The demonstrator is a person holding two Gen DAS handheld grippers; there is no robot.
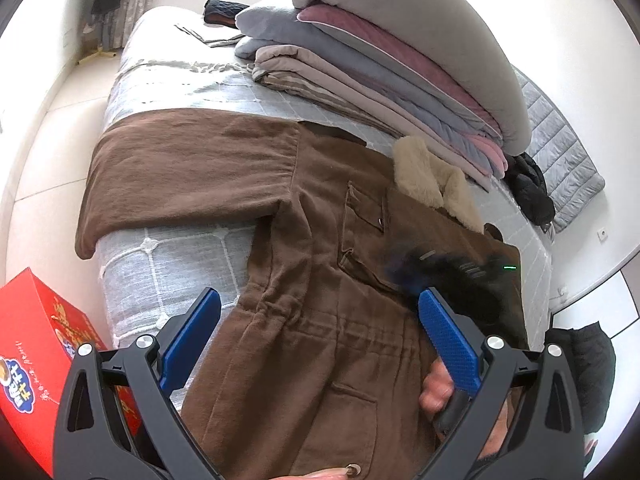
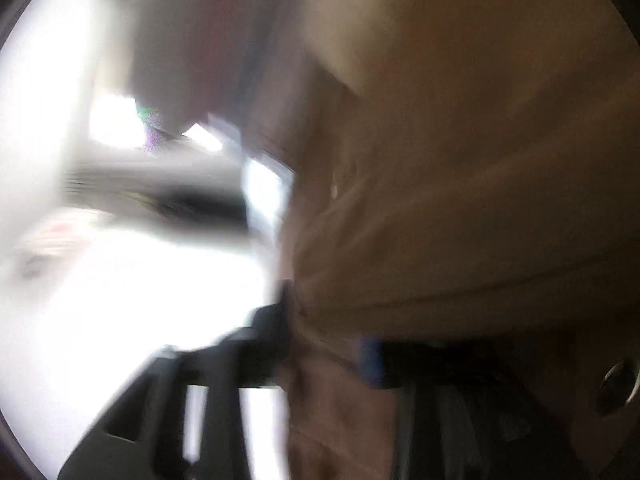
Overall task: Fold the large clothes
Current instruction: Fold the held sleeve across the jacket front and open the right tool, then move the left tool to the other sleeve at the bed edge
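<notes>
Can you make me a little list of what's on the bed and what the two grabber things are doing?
coat: brown coat spread flat on the bed, one sleeve laid out sideways
collar: fluffy beige collar
pile: folded blankets stacked at the far side of the bed
box: red box beside the bed
left gripper: open above the coat, holding nothing
right gripper: blurred, brown cloth bunched between its jaws; grip unclear
</notes>
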